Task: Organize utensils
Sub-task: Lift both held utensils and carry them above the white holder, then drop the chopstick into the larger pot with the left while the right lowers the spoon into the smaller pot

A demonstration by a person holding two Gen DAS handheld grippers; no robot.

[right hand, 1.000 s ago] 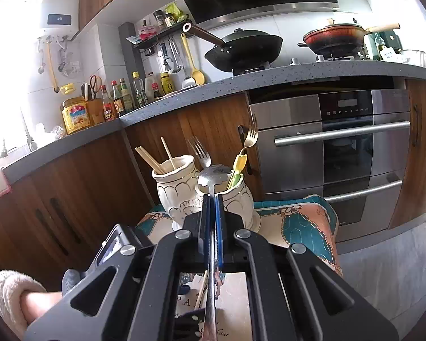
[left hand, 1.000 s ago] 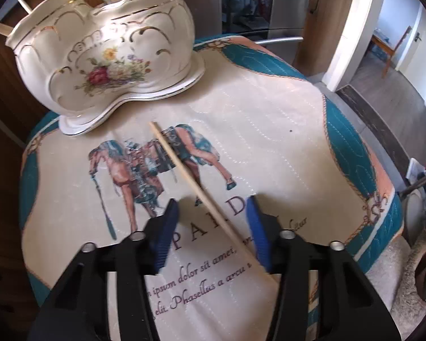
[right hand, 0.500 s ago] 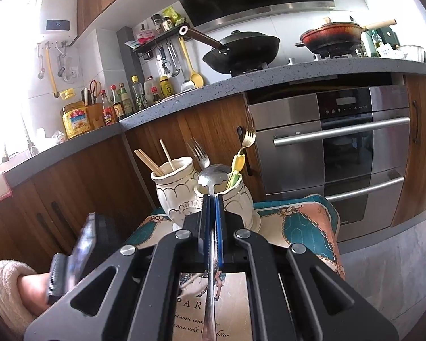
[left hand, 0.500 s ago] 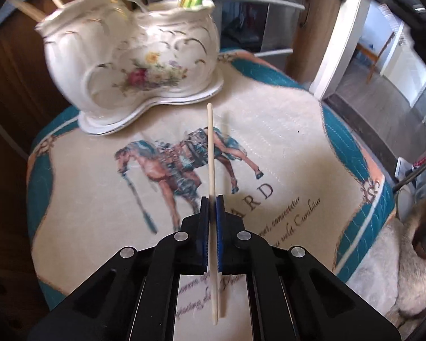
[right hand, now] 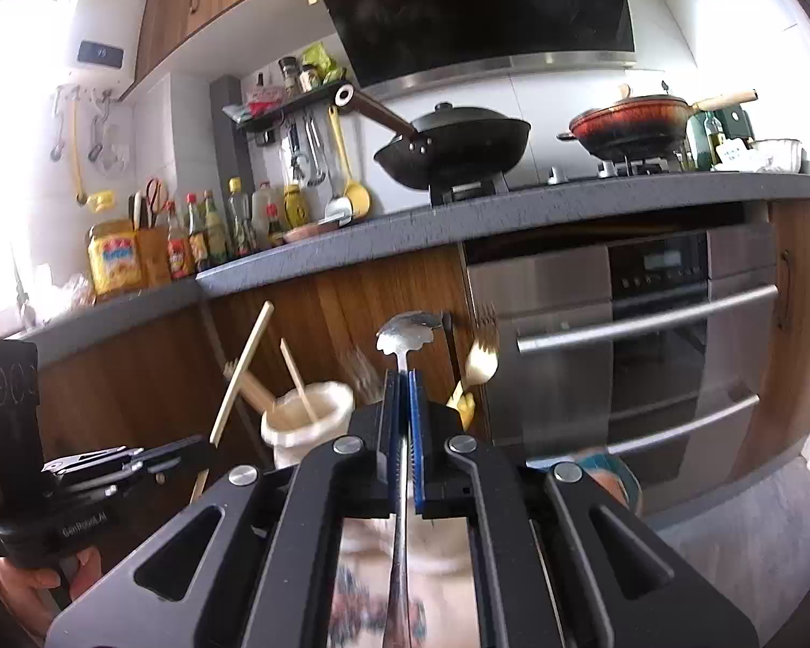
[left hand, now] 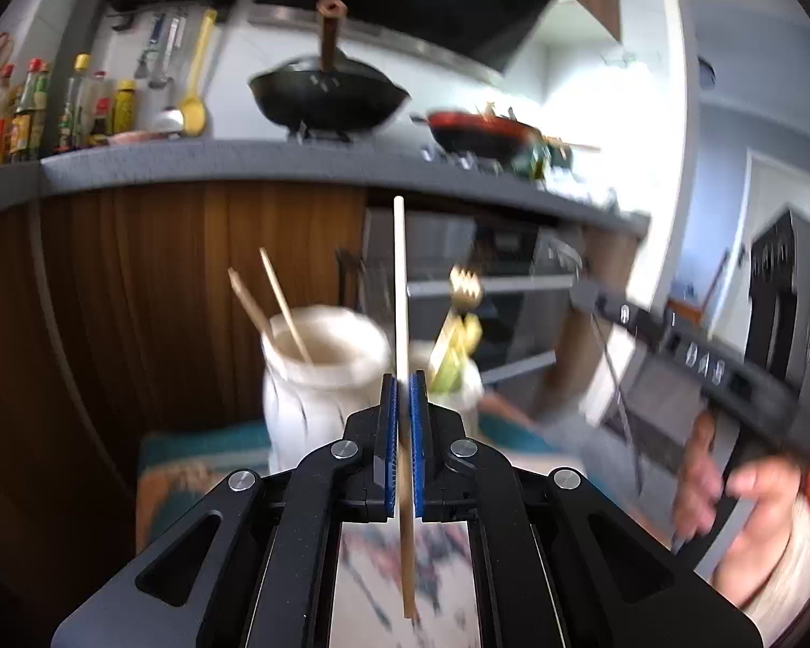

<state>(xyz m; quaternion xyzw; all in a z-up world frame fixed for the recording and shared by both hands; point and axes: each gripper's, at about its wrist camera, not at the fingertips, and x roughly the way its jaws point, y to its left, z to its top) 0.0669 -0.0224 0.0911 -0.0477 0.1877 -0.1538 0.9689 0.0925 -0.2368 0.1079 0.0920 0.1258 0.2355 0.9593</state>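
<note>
My left gripper [left hand: 403, 378] is shut on a wooden chopstick [left hand: 399, 281], which stands upright in the air in front of the white ceramic utensil holder [left hand: 318, 378]. Two chopsticks [left hand: 283, 305] lean in the holder's left cup, and a yellow-handled fork [left hand: 461, 291] stands in its right cup. My right gripper [right hand: 403, 378] is shut on a metal spoon [right hand: 407, 332], bowl up, just short of the holder [right hand: 308, 416]. The right wrist view also shows the left gripper's body [right hand: 124, 459] at the left with its chopstick [right hand: 243, 372].
The holder stands on a teal-edged printed mat [left hand: 200, 448]. Behind it are wooden cabinet fronts [right hand: 351, 297], a steel oven [right hand: 648, 324] and a grey counter [right hand: 513, 205] with a black wok [right hand: 453, 146]. A hand [left hand: 729, 486] holds the right gripper's handle.
The left gripper shut on the chopstick lying on the mat, lifted it and tipped up to face the holder. The right gripper with the spoon shifted slightly closer to the holder.
</note>
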